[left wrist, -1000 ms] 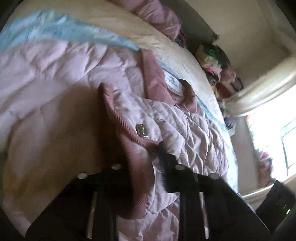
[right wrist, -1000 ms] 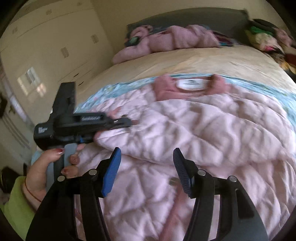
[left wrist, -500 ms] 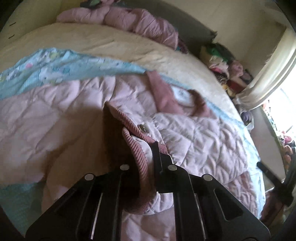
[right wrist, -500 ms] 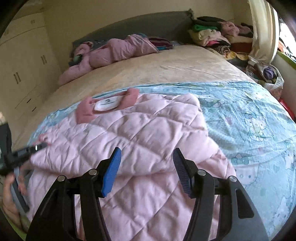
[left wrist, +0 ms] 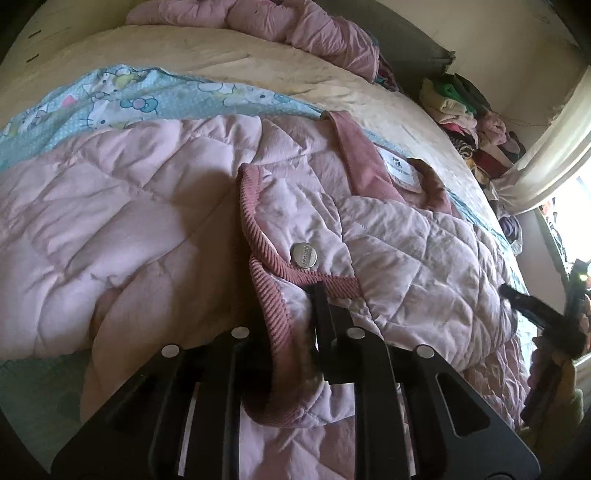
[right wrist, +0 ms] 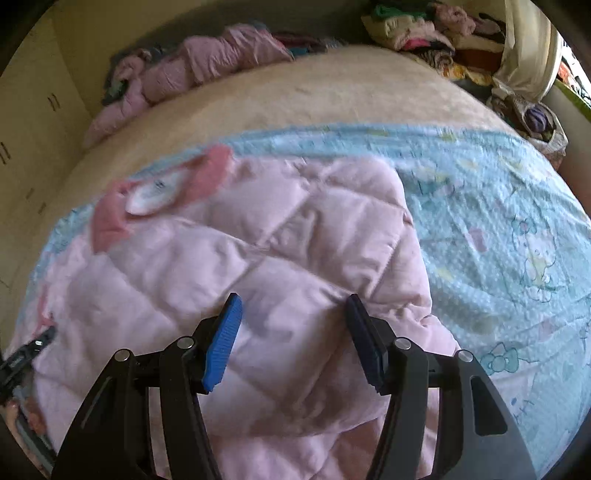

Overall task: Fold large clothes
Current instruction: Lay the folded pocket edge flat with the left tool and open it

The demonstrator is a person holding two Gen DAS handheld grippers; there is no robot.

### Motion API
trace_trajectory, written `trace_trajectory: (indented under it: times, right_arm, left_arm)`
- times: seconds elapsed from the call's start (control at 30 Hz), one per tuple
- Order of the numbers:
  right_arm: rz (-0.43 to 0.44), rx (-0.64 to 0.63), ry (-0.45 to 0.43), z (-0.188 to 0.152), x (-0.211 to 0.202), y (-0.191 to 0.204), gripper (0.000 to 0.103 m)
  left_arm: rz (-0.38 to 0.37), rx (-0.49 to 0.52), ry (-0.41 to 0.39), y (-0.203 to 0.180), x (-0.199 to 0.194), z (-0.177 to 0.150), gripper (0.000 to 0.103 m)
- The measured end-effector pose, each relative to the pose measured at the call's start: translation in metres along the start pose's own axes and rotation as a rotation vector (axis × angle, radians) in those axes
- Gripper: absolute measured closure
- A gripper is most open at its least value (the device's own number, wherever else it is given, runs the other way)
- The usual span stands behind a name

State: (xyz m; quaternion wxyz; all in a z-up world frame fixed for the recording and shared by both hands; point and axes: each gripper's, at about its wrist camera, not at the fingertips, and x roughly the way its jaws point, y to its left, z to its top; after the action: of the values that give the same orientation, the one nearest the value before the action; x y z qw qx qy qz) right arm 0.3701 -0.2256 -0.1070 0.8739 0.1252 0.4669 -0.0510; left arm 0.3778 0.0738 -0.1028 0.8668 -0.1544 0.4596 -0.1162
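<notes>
A pink quilted jacket lies spread on a light blue cartoon-print sheet on the bed. Its darker pink collar with a white label points to the far side. My left gripper is shut on the jacket's ribbed cuff, beside a silver snap button, holding the sleeve over the jacket body. My right gripper is open and empty, hovering over the jacket, near its right edge. The collar shows at the upper left there.
A beige bed cover lies beyond the sheet. A bundle of pink clothes lies at the headboard. Piled clothes and a curtain stand at the bed's right side. The other gripper shows at the edge.
My left gripper has carried the cuff across the jacket body and the view has swung up. My right gripper has swung rightward over the jacket's right side, staying open.
</notes>
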Motion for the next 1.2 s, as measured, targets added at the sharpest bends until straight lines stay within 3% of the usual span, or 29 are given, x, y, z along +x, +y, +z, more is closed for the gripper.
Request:
trace_trajectory:
  times: [0.17,0.37,0.47,0.6,0.7,0.77,0.93,1.2]
  right_arm:
    - [0.048,0.078,0.024,-0.003,0.019,-0.018,0.046]
    - [0.024,0.058,0.01,-0.005,0.007,-0.01,0.045]
    - [0.063,0.028,-0.03,-0.012,-0.014,0.001,0.042]
    - [0.109,-0.063,-0.056,-0.029,-0.033,0.028,0.037]
    - [0.128,-0.099,-0.051,-0.037,-0.037,0.044,0.028]
    - [0.135,-0.12,-0.038,-0.042,-0.036,0.053,0.026]
    - [0.103,-0.124,0.009,-0.046,-0.021,0.059,0.024]
    - [0.097,-0.114,0.024,-0.051,-0.012,0.059,0.023]
  left_arm:
    - [-0.013,-0.006,0.01,0.0,0.007,-0.002,0.091]
    - [0.018,0.008,-0.004,-0.005,0.0,0.0,0.088]
    - [0.093,0.063,-0.078,-0.019,-0.026,0.004,0.071]
    - [0.063,0.081,-0.119,-0.032,-0.044,0.004,0.055]
    - [0.043,0.134,-0.096,-0.05,-0.042,-0.002,0.053]
    - [0.039,0.166,-0.062,-0.06,-0.031,-0.008,0.04]
    - [0.096,0.209,0.03,-0.062,0.002,-0.021,0.039]
    - [0.096,0.188,0.037,-0.057,0.01,-0.02,0.032]
